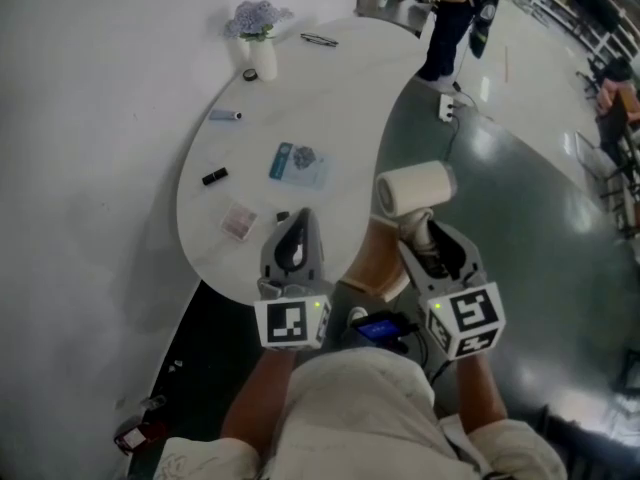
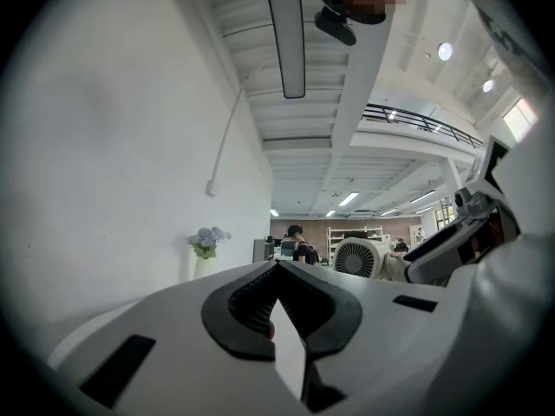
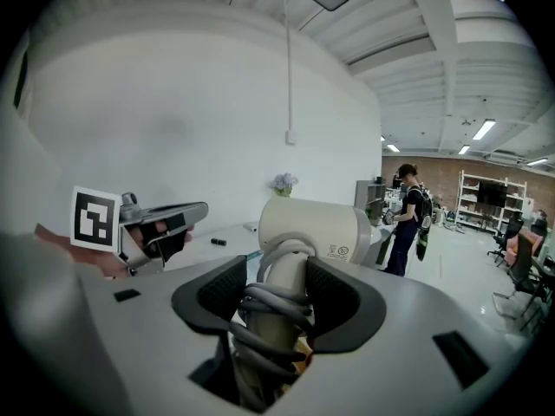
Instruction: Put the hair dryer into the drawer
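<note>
- The white rounded counter lies ahead of both claws.
- A person stands at its far end, on the grey floor.
- The cream dryer is held up in the air by the right claw, just off the counter's right edge. Its handle, with grey cord wound round it, runs along the jaws and away from the holder. The barrel sits crosswise on top, its long axis left to right. In the left gripper view its round grilled end faces the left claw.
- The right claw's jaws are closed onto the handle, one pad on each side of it.
- The left claw hangs over the counter's near edge, beside the dryer and apart from it. Its jaw tips meet, with nothing between them.
- A white vase of pale flowers stands far back by the wall.
- A bluish booklet lies flat mid-counter.
- A small black stick lies left of the booklet.
</note>
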